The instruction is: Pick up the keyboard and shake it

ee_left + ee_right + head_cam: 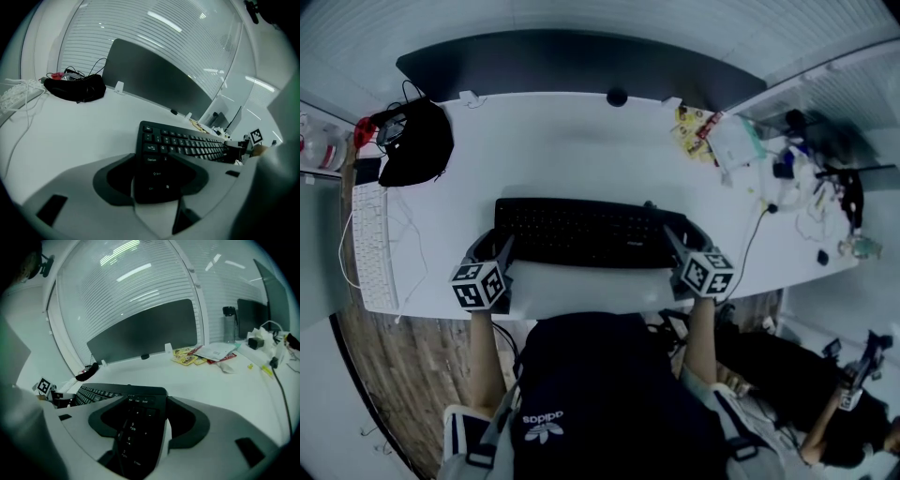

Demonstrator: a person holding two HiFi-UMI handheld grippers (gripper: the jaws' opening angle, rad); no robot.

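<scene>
My left claw and right claw clamp only the ends of the flat black plastic keyboard; hard shaking could slip it free.

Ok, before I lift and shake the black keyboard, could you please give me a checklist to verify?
1. Left gripper closed on the black keyboard, left end: ok.
2. Right gripper closed on its number-pad end: ok.
3. Keyboard already off the desk: cannot tell.
4. Cable free to follow: cannot tell, none visible.
5. Room around it: ok; the black bag and white keyboard lie apart at the left.
</scene>
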